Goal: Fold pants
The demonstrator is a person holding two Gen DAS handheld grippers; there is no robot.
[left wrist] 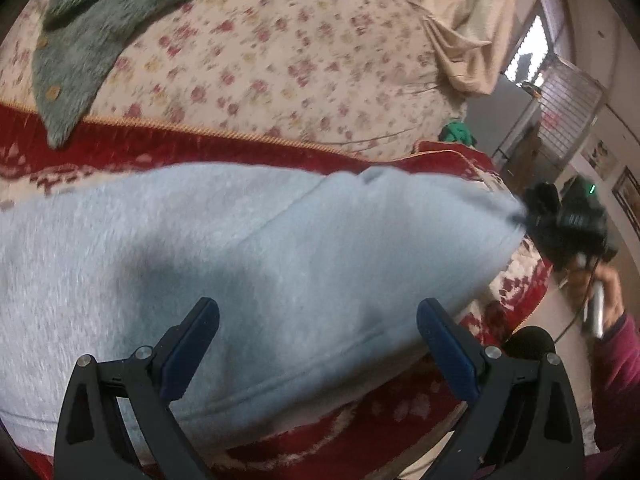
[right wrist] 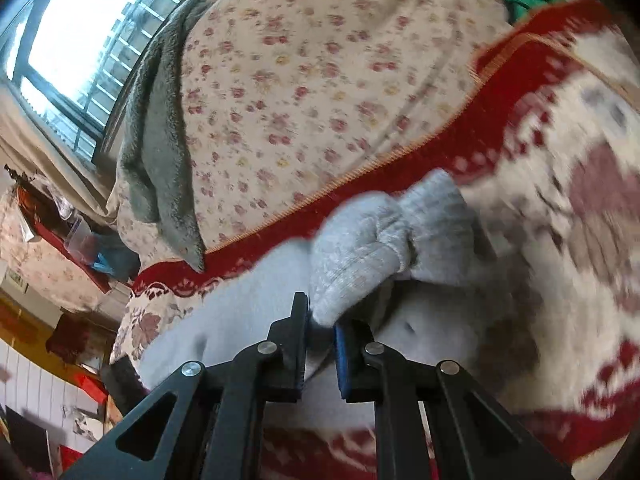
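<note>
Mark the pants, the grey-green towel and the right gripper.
pants (left wrist: 240, 240): left wrist view, on the flat fleece middle.
grey-green towel (left wrist: 80, 40): left wrist view, on its wide middle part.
right gripper (right wrist: 320, 344): right wrist view, between the fingertips pinching the ribbed cuff.

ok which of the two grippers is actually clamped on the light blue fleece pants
The right gripper, pinching the light blue fleece pants at a ribbed cuff; the left gripper hangs open above them.

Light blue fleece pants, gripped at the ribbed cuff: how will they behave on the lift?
Likely floppy: the pants sag in soft folds between grip and bed. The ribbed cuff bunches in the right gripper, so it probably holds without slipping. The fuzzy nap may drag on the red blanket.
</note>
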